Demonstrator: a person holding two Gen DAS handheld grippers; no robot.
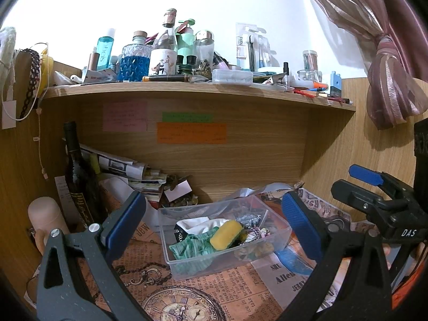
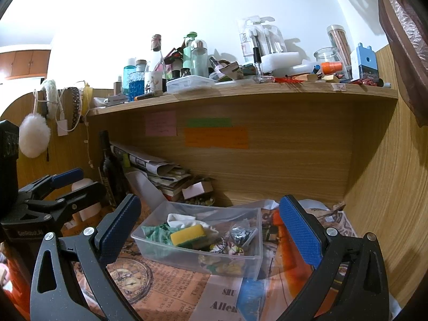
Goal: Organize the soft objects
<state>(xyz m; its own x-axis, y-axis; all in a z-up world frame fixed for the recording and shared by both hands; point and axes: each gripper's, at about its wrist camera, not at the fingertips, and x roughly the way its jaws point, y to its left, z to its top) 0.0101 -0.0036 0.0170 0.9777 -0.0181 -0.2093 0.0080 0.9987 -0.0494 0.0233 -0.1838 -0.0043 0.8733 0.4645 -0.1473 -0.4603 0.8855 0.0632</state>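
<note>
A clear plastic bin point(image 1: 278, 236) point(image 2: 192, 262) stands on the desk. In it lie a yellow sponge point(image 1: 226, 234) point(image 2: 187, 234), a green cloth point(image 1: 191, 248) point(image 2: 156, 232), a white cloth point(image 1: 199, 224) point(image 2: 180, 219) and small trinkets point(image 2: 235, 240). My left gripper point(image 1: 211, 222) is open and empty, its blue pads either side of the bin, above it. My right gripper point(image 2: 211, 224) is open and empty, also framing the bin. Each gripper shows at the edge of the other's view: the right one point(image 1: 374, 187), the left one point(image 2: 61, 184).
A printed newspaper-style mat point(image 1: 203, 289) covers the desk. A dark wine bottle point(image 1: 77, 176), a paper stack point(image 1: 133, 174) and a pink cup point(image 1: 45, 216) stand at back left. A cluttered shelf point(image 1: 187, 85) hangs overhead. Wooden walls close in the right; a curtain point(image 1: 393, 80) hangs there.
</note>
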